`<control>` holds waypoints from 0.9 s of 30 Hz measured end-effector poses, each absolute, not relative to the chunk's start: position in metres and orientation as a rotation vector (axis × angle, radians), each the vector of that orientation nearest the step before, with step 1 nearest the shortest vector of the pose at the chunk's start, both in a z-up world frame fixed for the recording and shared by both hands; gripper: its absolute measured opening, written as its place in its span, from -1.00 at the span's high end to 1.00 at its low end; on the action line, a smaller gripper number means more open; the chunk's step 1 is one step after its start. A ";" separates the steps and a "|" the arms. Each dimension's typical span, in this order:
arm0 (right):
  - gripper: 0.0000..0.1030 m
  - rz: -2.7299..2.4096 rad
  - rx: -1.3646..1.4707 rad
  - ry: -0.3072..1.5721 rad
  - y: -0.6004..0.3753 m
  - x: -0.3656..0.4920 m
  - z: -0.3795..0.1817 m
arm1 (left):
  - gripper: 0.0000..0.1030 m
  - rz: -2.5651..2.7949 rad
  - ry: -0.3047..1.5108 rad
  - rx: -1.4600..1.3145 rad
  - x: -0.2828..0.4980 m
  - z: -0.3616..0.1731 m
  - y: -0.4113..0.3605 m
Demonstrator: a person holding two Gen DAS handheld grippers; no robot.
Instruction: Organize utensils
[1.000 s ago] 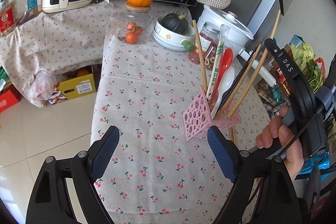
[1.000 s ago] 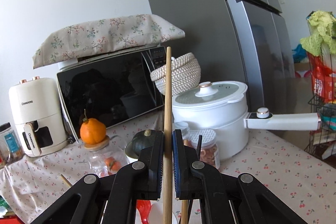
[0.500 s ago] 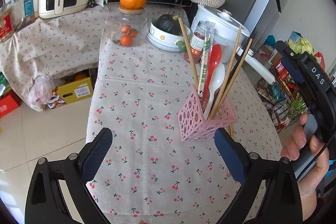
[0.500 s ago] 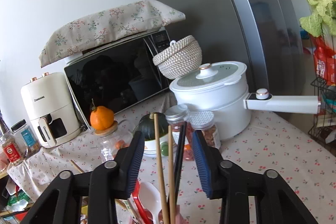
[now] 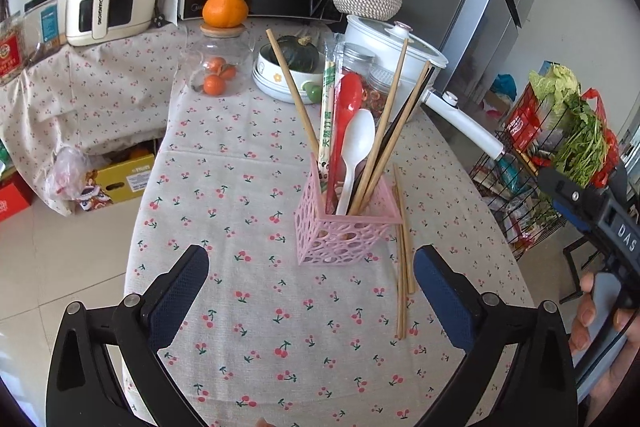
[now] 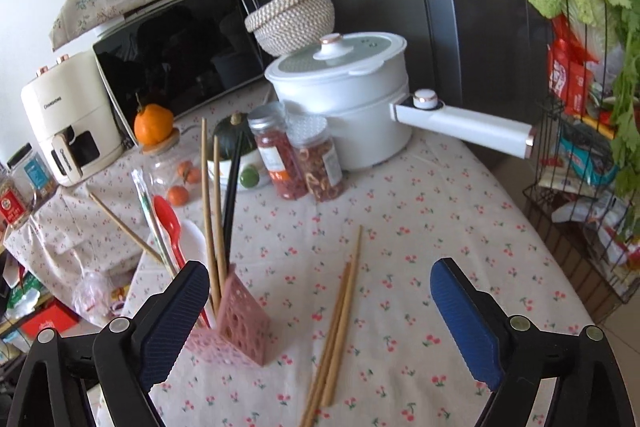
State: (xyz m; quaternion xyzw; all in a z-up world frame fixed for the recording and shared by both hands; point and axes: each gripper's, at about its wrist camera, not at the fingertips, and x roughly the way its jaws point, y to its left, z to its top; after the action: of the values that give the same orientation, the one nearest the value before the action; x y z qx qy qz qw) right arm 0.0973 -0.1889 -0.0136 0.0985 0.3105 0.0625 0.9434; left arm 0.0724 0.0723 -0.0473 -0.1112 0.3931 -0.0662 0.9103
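— Looking past the left gripper (image 5: 311, 279), what is hard to make out?

— Its jaws stand wide apart with only tablecloth (image 5: 248, 307) between them. Low at the right edge of that view a person's hand (image 5: 592, 311) is cut off by the frame, so its hold on the black handle is only partly seen. In the right wrist view the pink holder (image 6: 240, 323) is blurred and partly covered by the left finger (image 6: 176, 319) of the right gripper (image 6: 320, 307).

— And the right gripper itself?

— Its jaws have just been opening and now stand wide, with nothing pressed between the pads.

— What else is around?

— Beyond the holder stand a jar with an orange on top (image 5: 224, 63), a bowl with a green squash (image 5: 294, 67), two spice jars (image 6: 296, 155) and a white pot (image 6: 348, 99), its handle reaching right.

— Where are the utensils?

— Ahead of the left gripper, in the holder: wooden chopsticks (image 5: 384, 131), a black chopstick, a red spoon (image 5: 346, 115) and a white spoon (image 5: 356, 151), all standing handle-down and fanning upward. Loose chopsticks (image 6: 340, 323) lie flat between the right gripper's fingers, just right of the holder, long axis running away from it.
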 end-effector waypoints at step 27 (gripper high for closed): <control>-0.97 0.172 0.284 1.004 -0.235 0.143 -0.093 | -1.00 -0.137 0.995 -0.121 0.100 -0.096 0.021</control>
State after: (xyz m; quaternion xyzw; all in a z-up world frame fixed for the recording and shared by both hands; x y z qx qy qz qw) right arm 0.1435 -0.2347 -0.0934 0.1355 0.4791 0.0820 0.8634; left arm 0.1005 0.0214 -0.0964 -0.0579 0.4764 -0.0657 0.8748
